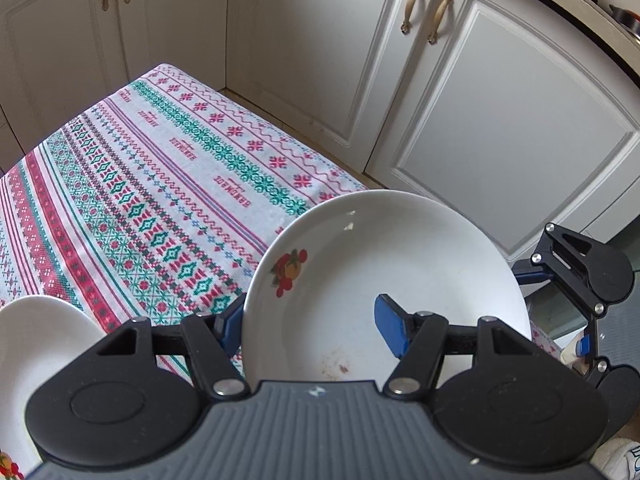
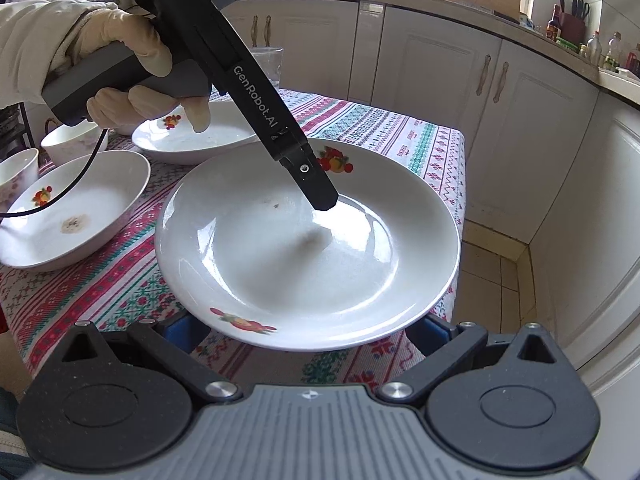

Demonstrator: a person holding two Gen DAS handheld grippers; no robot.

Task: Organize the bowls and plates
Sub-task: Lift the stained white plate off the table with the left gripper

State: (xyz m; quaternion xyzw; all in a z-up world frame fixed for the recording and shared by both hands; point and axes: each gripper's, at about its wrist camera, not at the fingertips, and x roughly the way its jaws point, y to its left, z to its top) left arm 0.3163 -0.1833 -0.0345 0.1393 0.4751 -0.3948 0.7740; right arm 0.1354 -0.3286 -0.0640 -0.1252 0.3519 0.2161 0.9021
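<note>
The left gripper (image 1: 316,328) clamps the rim of a white fruit-motif plate (image 1: 384,276), held tilted above the patterned tablecloth (image 1: 160,184). The right gripper (image 2: 308,334) brackets the plate's near rim; grip undeterminable. Beyond lie two more plates (image 2: 76,208) and small bowls (image 2: 74,142).

The left tool (image 1: 316,328) straddles the rim of the raised plate (image 1: 384,272), and that plate hides one blue finger almost entirely; only a sliver shows beside its rim. In the right wrist view the right tool (image 2: 308,330) has both fingertips tucked under the plate's near rim, so whether they press on it cannot be told. A second plate (image 1: 36,344) is cut off by the left wrist picture's lower left edge. Near the tabletop's (image 2: 380,128) far left corner, two small bowls (image 2: 72,142) are partly cut by the picture's edge and a hand (image 2: 132,68).
</note>
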